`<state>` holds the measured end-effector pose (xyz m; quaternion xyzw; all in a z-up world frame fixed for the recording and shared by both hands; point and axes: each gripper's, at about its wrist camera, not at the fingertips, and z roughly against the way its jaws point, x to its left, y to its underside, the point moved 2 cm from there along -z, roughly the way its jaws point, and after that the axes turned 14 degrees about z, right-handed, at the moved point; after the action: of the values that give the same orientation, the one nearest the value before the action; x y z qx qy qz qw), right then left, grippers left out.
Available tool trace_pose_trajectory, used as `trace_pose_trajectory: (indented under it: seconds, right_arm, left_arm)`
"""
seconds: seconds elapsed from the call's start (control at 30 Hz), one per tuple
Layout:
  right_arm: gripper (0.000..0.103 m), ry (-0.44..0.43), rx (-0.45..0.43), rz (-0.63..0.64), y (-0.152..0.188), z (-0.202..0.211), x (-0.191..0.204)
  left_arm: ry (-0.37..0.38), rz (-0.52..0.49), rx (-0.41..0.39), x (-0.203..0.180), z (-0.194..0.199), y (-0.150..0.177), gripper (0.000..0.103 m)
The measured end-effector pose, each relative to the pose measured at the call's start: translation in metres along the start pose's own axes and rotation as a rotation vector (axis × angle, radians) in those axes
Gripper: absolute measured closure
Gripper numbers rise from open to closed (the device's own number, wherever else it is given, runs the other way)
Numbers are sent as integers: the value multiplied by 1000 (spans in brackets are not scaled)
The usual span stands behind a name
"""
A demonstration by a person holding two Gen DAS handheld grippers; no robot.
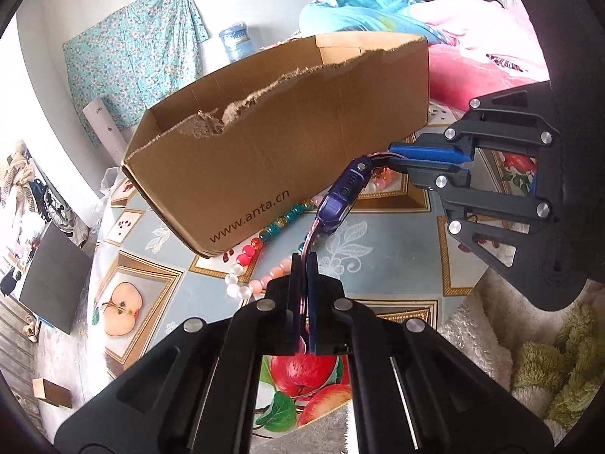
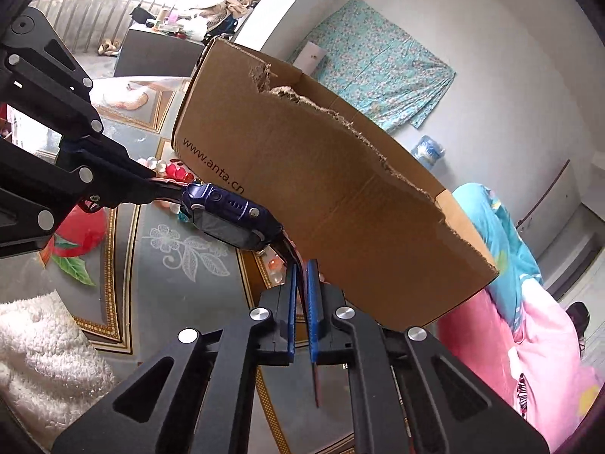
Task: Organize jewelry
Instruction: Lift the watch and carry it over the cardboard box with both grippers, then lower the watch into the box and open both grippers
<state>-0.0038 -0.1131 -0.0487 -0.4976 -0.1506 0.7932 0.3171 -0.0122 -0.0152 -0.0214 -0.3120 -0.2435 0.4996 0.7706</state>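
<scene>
along the near wall of the cardboard box (image 1: 287,143) runs the only writing that reads clearly, "www.anta.cn", printed in dark letters low down by one corner; the box's top edge is torn ragged. in front of that wall, lifted above the tabletop (image 1: 393,249), a purple watch (image 1: 340,196) is stretched between both tools: the left hand-held gripper (image 1: 304,265) has its jaws pressed nearly together on one strap end, and the right hand-held gripper (image 2: 302,276) is closed down the same way on the other strap end, whose thin tip pokes out behind its blue pads (image 2: 312,302). the watch case has a dark screen and small buttons on its side (any marking there is too small to read).

under the watch, a string of beads (image 1: 264,242) lies on the tabletop against the foot of the box, white and pink at one end, then red, then teal. the tabletop cover is printed with apples and pale leaf patterns in gold frames. a white fluffy cloth (image 2: 41,344) lies at the tabletop's edge. behind the box are a floral cloth (image 1: 132,53) on the wall, a water jug (image 1: 236,39), and a bed with pink and blue bedding (image 1: 472,38) where someone seems to be lying.
</scene>
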Motion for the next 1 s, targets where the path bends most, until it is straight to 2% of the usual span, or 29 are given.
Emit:
trace_pose_trajectory:
  seconds: [0.13, 0.3, 0.43, 0.53, 0.6, 0.7, 0.87, 1.0]
  right_arm:
    - [98, 23, -46, -7, -14, 16, -11]
    - [98, 38, -116, -53, -28, 50, -46]
    - [99, 55, -181, -87, -47, 64, -86]
    - [99, 17, -200, -110, -61, 54, -122]
    - [99, -49, -183, -121, -70, 36, -143]
    - [99, -213, -118, -159, -80, -8, -170]
    - [99, -503, 89, -211, -87, -104, -185]
    - [99, -743, 270, -272, -83, -175, -185]
  left_arm:
    - [4, 30, -60, 5, 25, -15, 101]
    - [71, 80, -161, 14, 67, -50, 101]
    - [97, 86, -224, 21, 84, -90, 101]
    - [121, 117, -233, 31, 82, -126, 101]
    - [128, 131, -223, 36, 74, -149, 101]
    - [135, 146, -171, 41, 49, -179, 100]
    - [129, 208, 43, 54, -28, -210, 100]
    - [110, 235, 215, 67, -87, -214, 100]
